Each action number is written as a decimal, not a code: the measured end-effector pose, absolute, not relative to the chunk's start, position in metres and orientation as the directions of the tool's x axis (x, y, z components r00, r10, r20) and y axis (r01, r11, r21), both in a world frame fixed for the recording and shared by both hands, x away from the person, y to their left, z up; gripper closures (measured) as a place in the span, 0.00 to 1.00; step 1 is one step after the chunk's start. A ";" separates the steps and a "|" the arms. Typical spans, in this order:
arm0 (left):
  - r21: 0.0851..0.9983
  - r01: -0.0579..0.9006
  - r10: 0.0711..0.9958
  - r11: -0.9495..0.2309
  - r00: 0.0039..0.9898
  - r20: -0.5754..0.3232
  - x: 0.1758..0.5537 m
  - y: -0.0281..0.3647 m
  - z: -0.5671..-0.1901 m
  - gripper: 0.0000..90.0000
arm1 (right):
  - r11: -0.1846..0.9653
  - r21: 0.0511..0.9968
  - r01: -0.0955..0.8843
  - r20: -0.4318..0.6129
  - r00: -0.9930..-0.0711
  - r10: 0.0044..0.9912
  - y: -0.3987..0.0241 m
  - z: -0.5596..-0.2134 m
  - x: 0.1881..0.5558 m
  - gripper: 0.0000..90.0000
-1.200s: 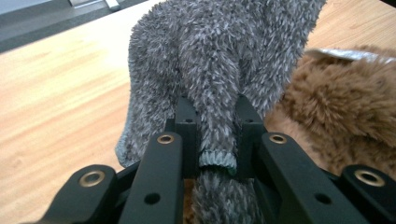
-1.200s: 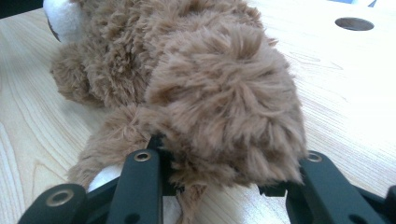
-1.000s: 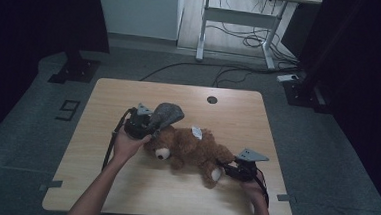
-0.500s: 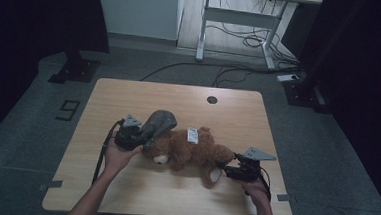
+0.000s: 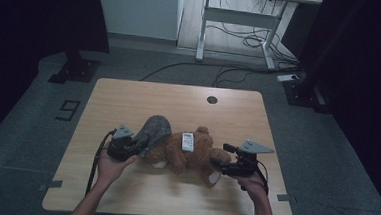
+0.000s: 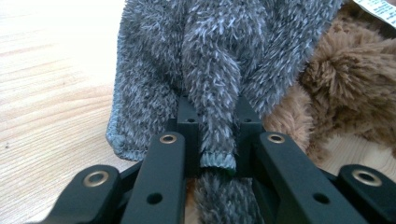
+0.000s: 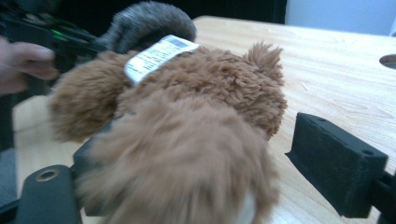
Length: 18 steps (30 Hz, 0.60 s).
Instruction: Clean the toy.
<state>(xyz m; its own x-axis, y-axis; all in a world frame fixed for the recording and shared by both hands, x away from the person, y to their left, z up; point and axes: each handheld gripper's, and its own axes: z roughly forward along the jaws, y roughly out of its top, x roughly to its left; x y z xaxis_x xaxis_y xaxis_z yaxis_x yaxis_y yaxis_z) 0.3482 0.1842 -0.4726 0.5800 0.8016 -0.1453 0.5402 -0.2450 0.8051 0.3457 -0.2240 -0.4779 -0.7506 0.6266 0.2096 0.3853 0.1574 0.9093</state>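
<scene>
Since a second ago, the left gripper has slid toward the near-left of the wooden table, dragging the grey fuzzy cloth with it, and the right gripper has lifted a little while its jaws have just been opening. In the left gripper view, the left gripper's jaws are pinched tight on a bunched fold of the grey fuzzy cloth, whose hemmed edge sticks out between the pads. The rest of the cloth drapes over one end of the brown teddy bear, which lies on its side near the table's middle, toward the near edge. A white sewn-in label rests on top of the bear. In the right gripper view, the right gripper's jaws stand wide apart on either side of a furry limb of the brown teddy bear; the right-hand pad is clear of the fur, so nothing is clamped.
</scene>
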 end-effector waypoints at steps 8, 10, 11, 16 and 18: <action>0.808 0.537 0.799 -0.244 0.583 -0.147 0.343 0.186 -0.474 0.87 | 0.245 0.861 0.445 0.220 -0.762 0.609 -0.200 -0.478 0.370 0.16; 0.808 0.535 0.798 -0.247 0.585 -0.143 0.341 0.185 -0.474 0.87 | 0.280 0.846 0.453 0.212 -0.769 0.603 -0.194 -0.481 0.370 0.18; 0.809 0.533 0.797 -0.248 0.586 -0.142 0.340 0.186 -0.474 0.87 | 0.302 0.835 0.460 0.211 -0.775 0.596 -0.190 -0.485 0.369 0.19; 0.809 0.535 0.791 -0.244 0.592 -0.153 0.334 0.188 -0.476 0.87 | 0.371 0.801 0.471 0.196 -0.790 0.581 -0.177 -0.510 0.360 0.35; 0.809 0.535 0.786 -0.244 0.597 -0.158 0.331 0.189 -0.476 0.87 | 0.377 0.798 0.469 0.181 -0.785 0.592 -0.174 -0.521 0.353 0.43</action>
